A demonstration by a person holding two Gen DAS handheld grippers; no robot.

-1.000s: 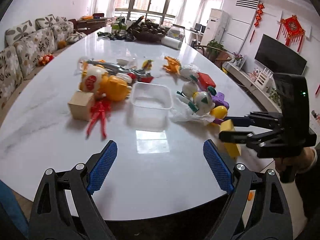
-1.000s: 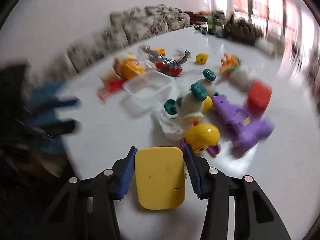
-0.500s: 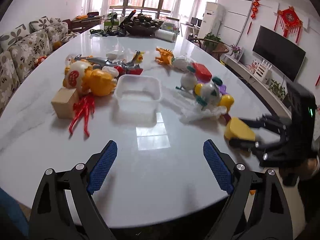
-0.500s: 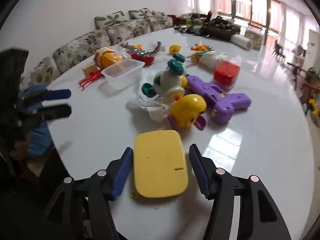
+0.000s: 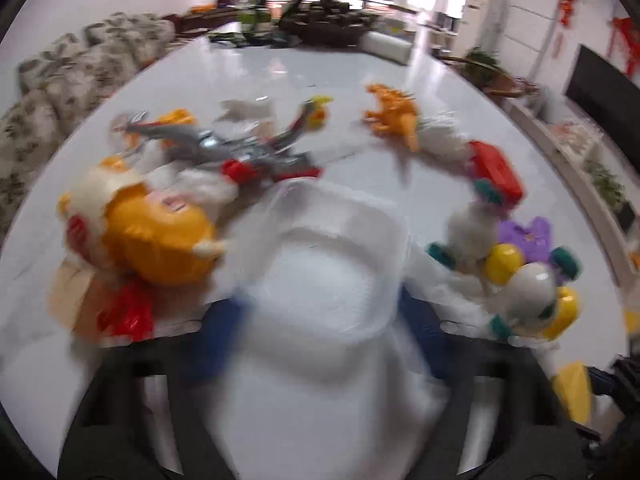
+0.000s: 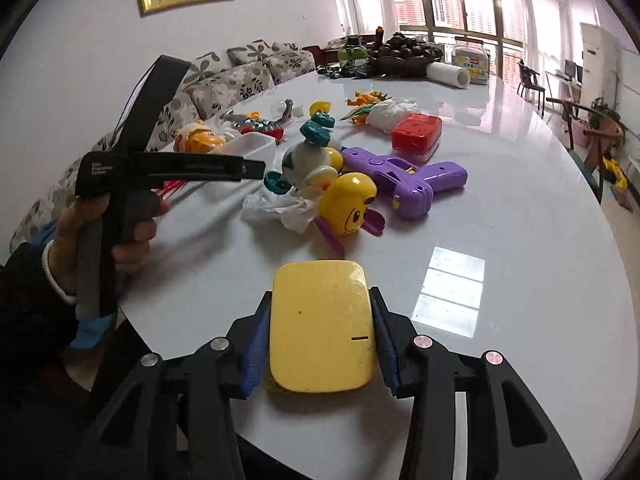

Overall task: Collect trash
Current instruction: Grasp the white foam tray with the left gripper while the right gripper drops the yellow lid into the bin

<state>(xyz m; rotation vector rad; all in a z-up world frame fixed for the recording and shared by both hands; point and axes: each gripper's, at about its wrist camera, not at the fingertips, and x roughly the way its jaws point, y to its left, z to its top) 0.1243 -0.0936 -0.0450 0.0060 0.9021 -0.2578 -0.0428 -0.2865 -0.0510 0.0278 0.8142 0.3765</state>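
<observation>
– Left gripper (image 5: 320, 320) was closing its jaws around the clear plastic container (image 5: 332, 264) on the white table (image 5: 248, 92), wasn't it?

– Yes. The container sat between the blue pads (image 5: 216, 336), but the view was too blurred to tell whether they pressed on it yet.

– And the right gripper (image 6: 320, 328)?

– Clamped on a flat yellow plastic case (image 6: 322, 324), held just above the table's near edge.

– Where was the trash?

– A crumpled white plastic bag (image 6: 280, 208) lay beside the yellow duck toy (image 6: 348, 204) and the purple toy gun (image 6: 404, 180). Another white wad (image 6: 390, 114) sat behind the red box (image 6: 416, 138), near the orange dinosaur (image 5: 394, 116).
</observation>
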